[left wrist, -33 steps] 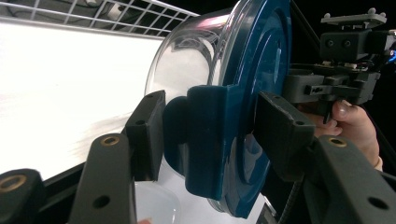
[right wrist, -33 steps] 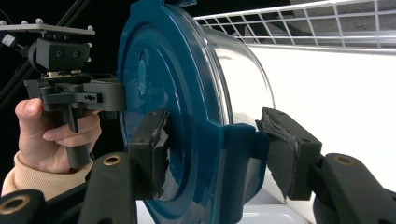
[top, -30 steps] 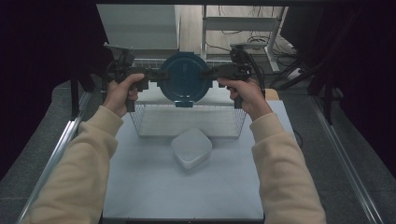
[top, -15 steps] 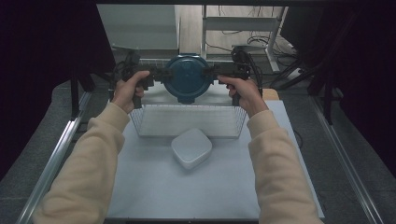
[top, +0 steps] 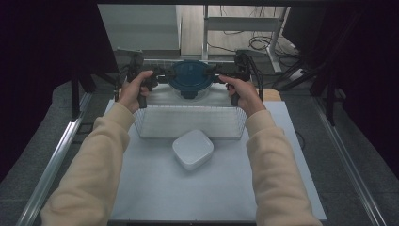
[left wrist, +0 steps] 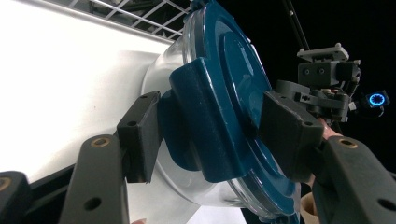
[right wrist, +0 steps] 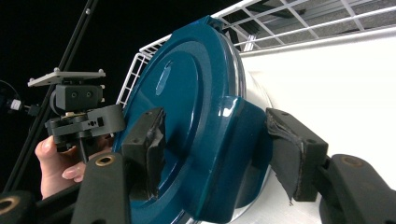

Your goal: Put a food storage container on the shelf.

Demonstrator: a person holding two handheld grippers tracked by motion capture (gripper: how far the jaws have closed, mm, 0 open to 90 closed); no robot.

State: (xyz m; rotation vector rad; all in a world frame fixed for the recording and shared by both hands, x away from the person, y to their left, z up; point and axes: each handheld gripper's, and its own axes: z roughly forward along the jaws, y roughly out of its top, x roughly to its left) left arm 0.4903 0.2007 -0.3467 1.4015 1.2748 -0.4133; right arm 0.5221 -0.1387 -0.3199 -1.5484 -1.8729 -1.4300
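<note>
left gripper point(left wrist: 210, 140) clamped on the blue-lidded container's point(top: 190, 80) latch tab | right gripper point(right wrist: 215, 154) clamped on opposite tab | risk: tabs could've popped open, dropping bowl into wire basket point(top: 188, 123)

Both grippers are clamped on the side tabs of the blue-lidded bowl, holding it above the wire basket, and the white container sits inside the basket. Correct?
Not quite. The high view shows the white container on the table, in front of the wire basket, not inside it. The rest holds.
</note>
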